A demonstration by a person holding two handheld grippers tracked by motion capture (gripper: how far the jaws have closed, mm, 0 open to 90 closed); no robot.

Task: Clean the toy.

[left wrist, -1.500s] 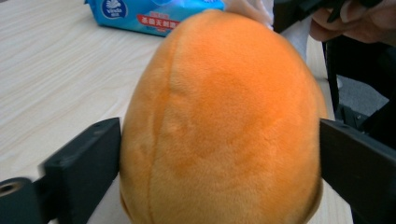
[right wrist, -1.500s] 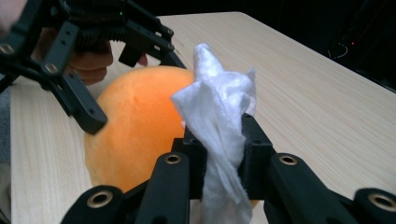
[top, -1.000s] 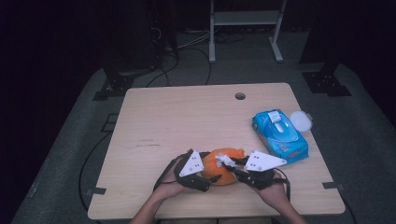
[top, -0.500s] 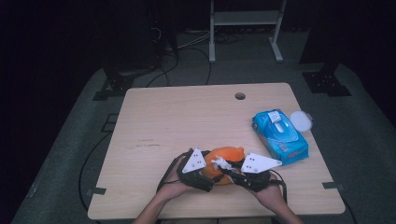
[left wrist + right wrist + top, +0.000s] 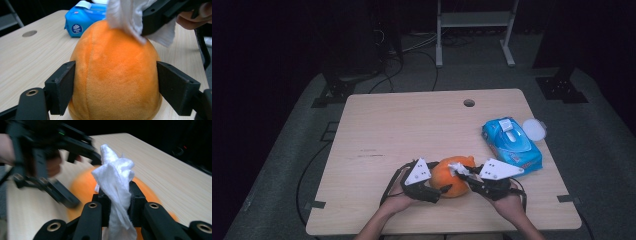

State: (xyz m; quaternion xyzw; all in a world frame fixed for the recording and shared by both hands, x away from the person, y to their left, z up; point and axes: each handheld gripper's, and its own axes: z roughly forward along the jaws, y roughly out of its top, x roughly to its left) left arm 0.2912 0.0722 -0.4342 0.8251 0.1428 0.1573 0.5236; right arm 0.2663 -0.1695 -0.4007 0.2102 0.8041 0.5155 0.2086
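Claw, right [image 5: 117, 202]: pinching a crumpled white wipe [image 5: 115, 180] between its pads and pressing it onto the top of the orange plush toy [image 5: 453, 176], as the left claw view is showing [image 5: 125, 17]. Claw, left [image 5: 115, 90]: jaws have just been closing around the toy's flanks, with the plush sitting between the two black pads [image 5: 61, 87]; both pads are lying against the fabric, bracing the toy. Orange plush toy: resting on the wooden surface [image 5: 412, 125] near its front edge, between the two hands, slightly right of centre. Blue pack of wipes [image 5: 511, 142]: lying to the right and farther back, well apart from the toy, with a white round lid [image 5: 534, 129] just beside its far right corner. Risks, as judged: the soft, rounded body is likely giving way under the wiping pressure, so it could be rolling or squirming out of the left claw if the brace is too light; the wipe, bunched loosely, could be slipping out of the right claw when dragged across the napped fabric.
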